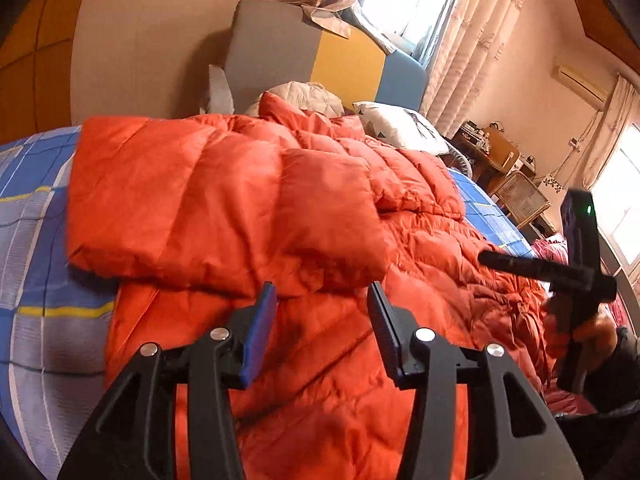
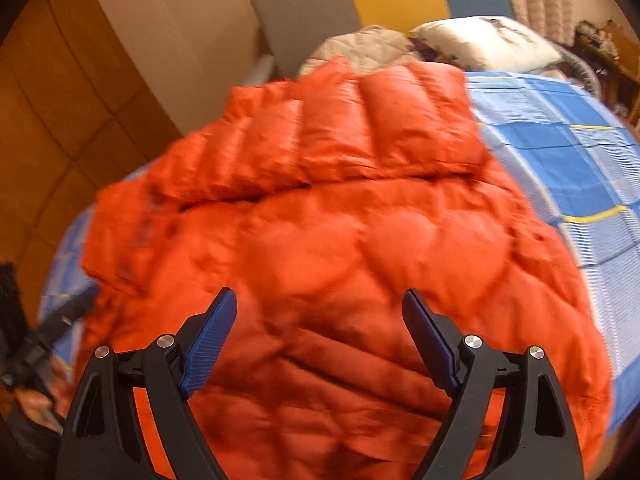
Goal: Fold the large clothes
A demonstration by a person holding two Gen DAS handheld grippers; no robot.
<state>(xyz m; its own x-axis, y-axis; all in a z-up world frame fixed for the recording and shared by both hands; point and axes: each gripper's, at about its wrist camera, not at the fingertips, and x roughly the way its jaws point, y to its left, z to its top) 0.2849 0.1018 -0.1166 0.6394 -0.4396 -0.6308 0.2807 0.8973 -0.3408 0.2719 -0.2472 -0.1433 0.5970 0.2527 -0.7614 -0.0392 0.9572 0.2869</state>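
I see the orange puffer jacket (image 1: pixel 248 216) spread across the blue checked bedsheet (image 1: pixel 36 208), its quilted panels puffy and creased. One part is folded over onto the body, lying toward eleven o'clock in the left wrist view and toward twelve in the right wrist view, where the picture is blurred. My left gripper (image 1: pixel 322 296) sits low over the jacket just short of that folded edge, tilted downward; its jaws stand partly apart with nothing between them. My right gripper (image 2: pixel 318 304) points down at the jacket's middle, jaws spread wide and empty, pads clear of the fabric. In the left view it shows at three o'clock. A white pillow (image 1: pixel 400 124) lies at one o'clock beyond the jacket.
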